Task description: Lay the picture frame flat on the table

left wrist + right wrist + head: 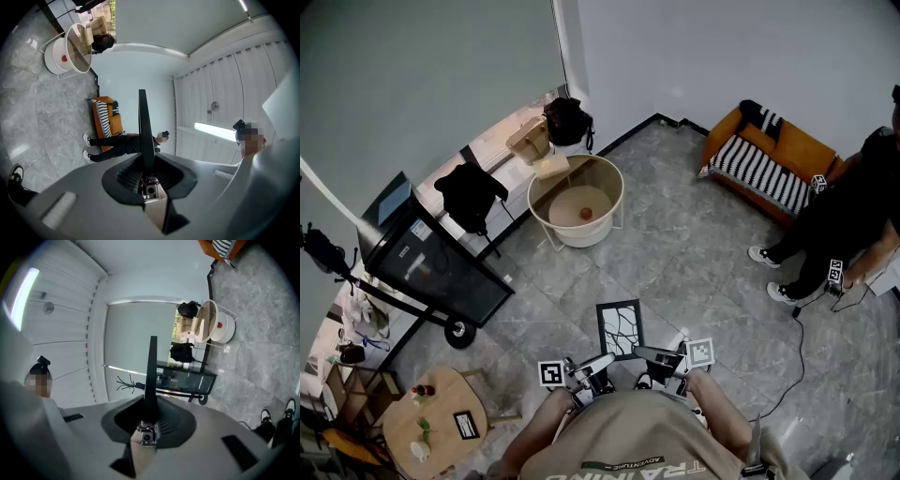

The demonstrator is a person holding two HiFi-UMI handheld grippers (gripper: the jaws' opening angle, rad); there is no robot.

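The picture frame (pixel 620 328), black-edged with a white sheet of black branching lines, hangs in front of my chest above the grey floor, its face turned up toward the head camera. My left gripper (pixel 598 364) holds its near left edge and my right gripper (pixel 654 356) its near right edge. In the left gripper view the frame (pixel 144 131) shows edge-on as a thin black bar running up from the left gripper (pixel 146 169), whose dark pads close on it. The right gripper view has the same bar (pixel 151 376) rising out of the right gripper (pixel 150 411).
A small round wooden table (pixel 414 427) at the lower left carries a small framed picture (pixel 466 425) and flowers. Ahead stand a white round basket table (pixel 607 178) and a black TV cart (pixel 431 267). An orange sofa (pixel 787 150) and a seated person (pixel 853 216) are at the right.
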